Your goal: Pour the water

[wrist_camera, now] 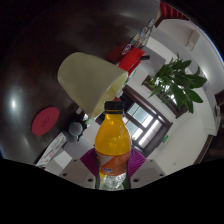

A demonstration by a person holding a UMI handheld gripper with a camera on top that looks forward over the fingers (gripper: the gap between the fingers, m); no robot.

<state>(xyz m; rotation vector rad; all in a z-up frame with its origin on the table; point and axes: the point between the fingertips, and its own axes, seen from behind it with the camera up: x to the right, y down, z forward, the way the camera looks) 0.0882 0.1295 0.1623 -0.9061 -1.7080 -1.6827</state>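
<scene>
Purple pads of my gripper clamp an orange drink bottle, its black cap beneath a tilted pale yellow cup.

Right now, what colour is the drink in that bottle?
Orange, under a black cap; the bottle stands between the gripper's jaws. The gripper view shows it best.

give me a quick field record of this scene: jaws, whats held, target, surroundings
jaws: gripper shut on the bottle, a purple pad at each side of it
held item: orange drink bottle, black cap on, orange liquid inside, label near its base
target: pale yellow cup, just beyond the bottle's cap, tilted with its mouth toward the camera
pour state: cap on, nothing flowing
surroundings: green plant, red object behind the cup, red round disc
</scene>
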